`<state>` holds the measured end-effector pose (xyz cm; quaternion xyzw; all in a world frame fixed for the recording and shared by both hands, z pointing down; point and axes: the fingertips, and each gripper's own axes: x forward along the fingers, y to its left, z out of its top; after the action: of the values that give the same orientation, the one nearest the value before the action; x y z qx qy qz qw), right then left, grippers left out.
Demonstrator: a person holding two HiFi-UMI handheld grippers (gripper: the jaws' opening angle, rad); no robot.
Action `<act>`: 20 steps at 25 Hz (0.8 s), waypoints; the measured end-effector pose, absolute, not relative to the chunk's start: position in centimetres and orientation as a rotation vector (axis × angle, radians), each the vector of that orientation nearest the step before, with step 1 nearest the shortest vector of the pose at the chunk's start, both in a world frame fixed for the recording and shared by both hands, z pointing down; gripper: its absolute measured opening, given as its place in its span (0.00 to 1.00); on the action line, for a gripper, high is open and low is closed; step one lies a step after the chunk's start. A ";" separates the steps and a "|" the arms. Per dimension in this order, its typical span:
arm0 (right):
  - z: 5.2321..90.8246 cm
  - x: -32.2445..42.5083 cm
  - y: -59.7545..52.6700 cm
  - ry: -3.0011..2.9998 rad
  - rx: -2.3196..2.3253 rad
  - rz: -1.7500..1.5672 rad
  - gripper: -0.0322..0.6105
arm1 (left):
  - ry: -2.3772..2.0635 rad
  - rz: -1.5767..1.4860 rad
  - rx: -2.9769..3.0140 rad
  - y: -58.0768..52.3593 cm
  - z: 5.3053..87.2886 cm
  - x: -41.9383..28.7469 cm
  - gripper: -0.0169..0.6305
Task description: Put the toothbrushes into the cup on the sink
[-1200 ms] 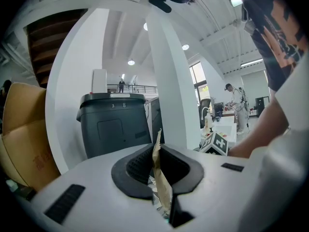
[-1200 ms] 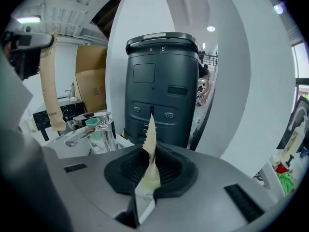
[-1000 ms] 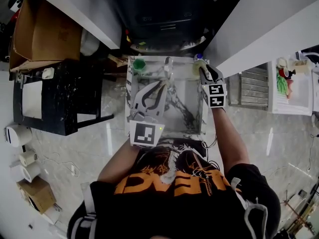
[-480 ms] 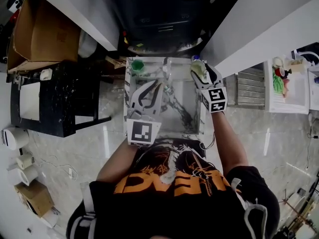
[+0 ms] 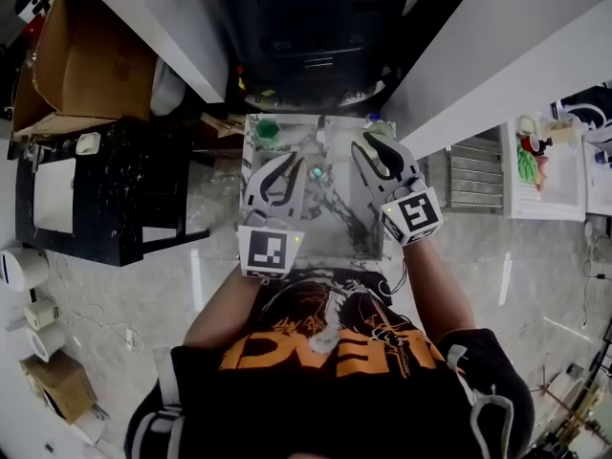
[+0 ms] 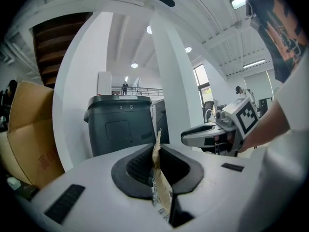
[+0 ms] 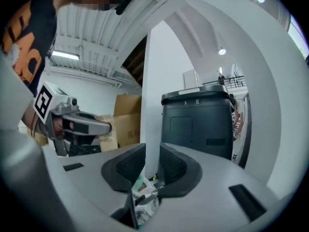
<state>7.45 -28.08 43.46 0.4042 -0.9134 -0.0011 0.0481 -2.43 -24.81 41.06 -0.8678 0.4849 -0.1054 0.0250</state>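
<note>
A green cup (image 5: 267, 130) stands at the back left corner of the marbled sink (image 5: 356, 226). My left gripper (image 5: 295, 161) hovers over the sink's left half, shut on a thin brown paper toothbrush packet (image 6: 161, 187) that stands edge-on between its pads. A small teal tip (image 5: 316, 173) shows just right of it. My right gripper (image 5: 371, 143) hangs over the sink's right half. Its jaws are closing, with a gap and nothing between the pads (image 7: 171, 170). Each gripper view shows the other gripper (image 6: 207, 134) (image 7: 82, 124) across from it.
A faucet (image 5: 322, 127) rises at the sink's back middle, and a pale container (image 5: 375, 119) stands at the back right corner. A black bin (image 6: 120, 124) is behind the sink. A black table (image 5: 115, 194) and cardboard box (image 5: 91, 65) are to the left.
The right gripper has left the pale container at the sink's back right corner and swung in over the basin. The left gripper, still gripping the packet, shifted slightly back.
</note>
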 end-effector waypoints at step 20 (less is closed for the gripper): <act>36.9 0.7 -22.7 -2.941 1.097 -0.022 0.07 | 1.593 -0.333 -2.498 -31.4 43.1 -10.8 0.10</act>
<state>0.71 -22.67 36.95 0.3496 -0.9369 -0.0071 0.0014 -10.84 -31.44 43.08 -0.8351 0.5328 -0.1112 0.0801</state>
